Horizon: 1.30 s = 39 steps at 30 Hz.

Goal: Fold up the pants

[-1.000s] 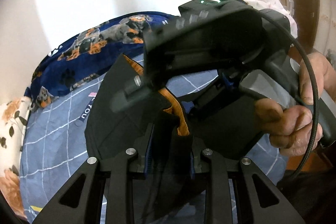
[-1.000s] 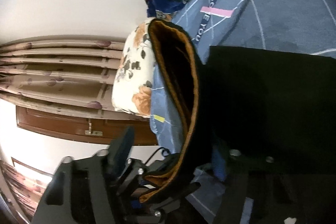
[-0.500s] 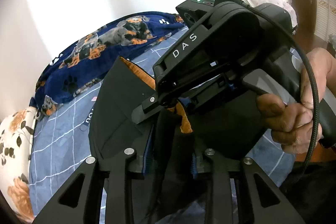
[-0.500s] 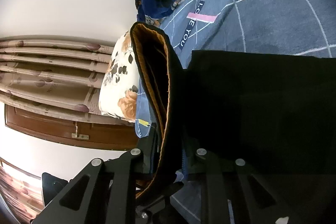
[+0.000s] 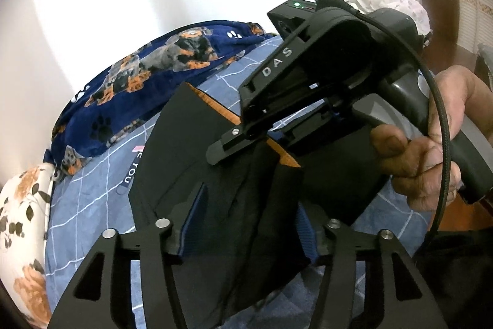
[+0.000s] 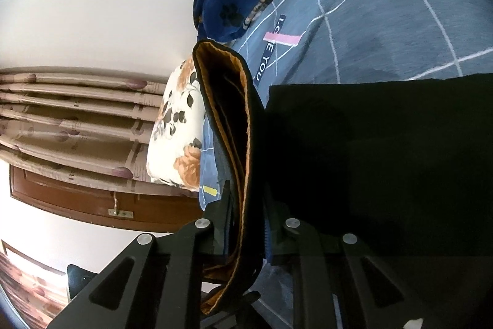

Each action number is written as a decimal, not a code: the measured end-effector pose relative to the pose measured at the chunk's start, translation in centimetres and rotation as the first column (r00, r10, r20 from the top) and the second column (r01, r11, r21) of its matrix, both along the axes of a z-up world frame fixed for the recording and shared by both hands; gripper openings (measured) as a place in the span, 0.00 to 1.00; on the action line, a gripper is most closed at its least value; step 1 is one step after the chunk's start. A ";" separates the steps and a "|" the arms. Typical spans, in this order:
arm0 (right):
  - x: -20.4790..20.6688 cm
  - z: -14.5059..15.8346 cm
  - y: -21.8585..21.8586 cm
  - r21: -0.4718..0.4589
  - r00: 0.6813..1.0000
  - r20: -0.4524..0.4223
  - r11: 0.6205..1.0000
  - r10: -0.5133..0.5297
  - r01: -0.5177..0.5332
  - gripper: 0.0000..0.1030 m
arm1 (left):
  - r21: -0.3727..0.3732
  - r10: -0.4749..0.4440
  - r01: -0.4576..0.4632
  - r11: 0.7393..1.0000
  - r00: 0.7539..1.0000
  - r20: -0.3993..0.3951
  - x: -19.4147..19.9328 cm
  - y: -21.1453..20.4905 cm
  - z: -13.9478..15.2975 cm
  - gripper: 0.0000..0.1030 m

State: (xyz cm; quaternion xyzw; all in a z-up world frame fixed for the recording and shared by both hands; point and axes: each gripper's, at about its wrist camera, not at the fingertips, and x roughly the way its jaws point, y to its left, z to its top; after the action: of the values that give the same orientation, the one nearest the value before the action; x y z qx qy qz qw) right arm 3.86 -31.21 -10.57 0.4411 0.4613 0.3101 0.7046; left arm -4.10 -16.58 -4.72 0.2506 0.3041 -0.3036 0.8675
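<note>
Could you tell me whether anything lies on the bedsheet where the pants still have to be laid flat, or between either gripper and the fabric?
Nothing visible does. The right gripper pinches the black pants at their orange-lined edge. The left gripper is opening with fabric between its jaws. The grey checked bedsheet beyond looks bare; the dog-print blanket lies further back.

Both our wrist views sit close behind their fingers (image 5: 191, 224), angled down; shared beyond them: pants (image 6: 369, 150), bed (image 5: 92, 205).
</note>
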 end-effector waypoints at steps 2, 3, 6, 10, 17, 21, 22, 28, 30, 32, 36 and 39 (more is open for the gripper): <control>-0.2 0.0 -0.3 0.000 1.000 0.002 1.000 -0.008 0.008 0.15 | -0.003 0.002 -0.002 1.000 1.000 0.003 0.0 0.1 0.1 0.60; -0.4 0.0 -0.4 0.001 1.000 0.002 1.000 -0.010 0.010 0.15 | -0.005 0.002 -0.002 1.000 1.000 0.003 0.0 0.1 0.2 0.62; -0.8 -0.1 -0.9 0.001 1.000 0.003 1.000 -0.022 0.022 0.15 | -0.010 0.009 -0.009 1.000 1.000 0.000 -0.1 0.2 0.3 0.69; -1.3 -0.2 -1.7 0.000 0.999 0.002 0.999 -0.040 0.040 0.14 | -0.016 0.015 -0.015 1.000 1.000 -0.006 -0.2 0.4 0.4 0.75; -2.0 -0.2 -4.3 0.012 0.994 0.008 0.994 -0.109 0.109 0.10 | -0.024 0.035 -0.036 0.999 0.999 -0.025 -0.1 0.7 0.3 0.76; -2.3 -0.3 -5.9 0.043 0.989 0.007 0.988 -0.150 0.149 0.10 | -0.045 0.044 -0.045 0.998 0.999 -0.016 0.1 1.1 0.6 0.77; -2.3 -0.4 -6.1 0.051 0.987 -0.004 0.985 -0.163 0.163 0.12 | -0.044 0.050 -0.051 0.998 0.999 -0.021 0.2 1.3 0.4 0.77; -1.4 -1.1 -6.2 -0.012 0.987 -0.037 0.987 -0.159 0.158 0.31 | -0.083 0.077 -0.077 0.994 0.997 -0.008 -0.1 3.8 0.3 0.77; -1.1 -1.1 -6.0 -0.048 0.988 -0.033 0.987 -0.153 0.151 0.43 | -0.086 0.114 -0.112 0.990 0.993 0.014 0.1 4.8 0.5 0.77; -0.6 -1.4 -5.8 -0.073 0.989 -0.030 0.987 -0.143 0.141 0.45 | -0.101 0.150 -0.149 0.984 0.989 0.001 0.8 5.9 0.5 0.78; 0.5 -2.0 -4.8 -0.126 0.993 -0.042 0.987 -0.108 0.102 0.49 | -0.111 0.232 -0.235 0.966 0.972 -0.042 2.6 7.8 -0.1 0.80; 1.2 -2.3 -4.0 -0.190 0.995 -0.043 0.979 -0.085 0.075 0.50 | -0.111 0.281 -0.289 0.951 0.956 -0.082 3.7 9.1 -0.9 0.81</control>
State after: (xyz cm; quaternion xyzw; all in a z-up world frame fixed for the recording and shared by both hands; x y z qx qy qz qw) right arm 5.10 -35.19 -12.91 0.3983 0.4882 0.2251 0.7431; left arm -0.36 -7.53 -5.63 0.1407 0.3461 -0.2013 0.9055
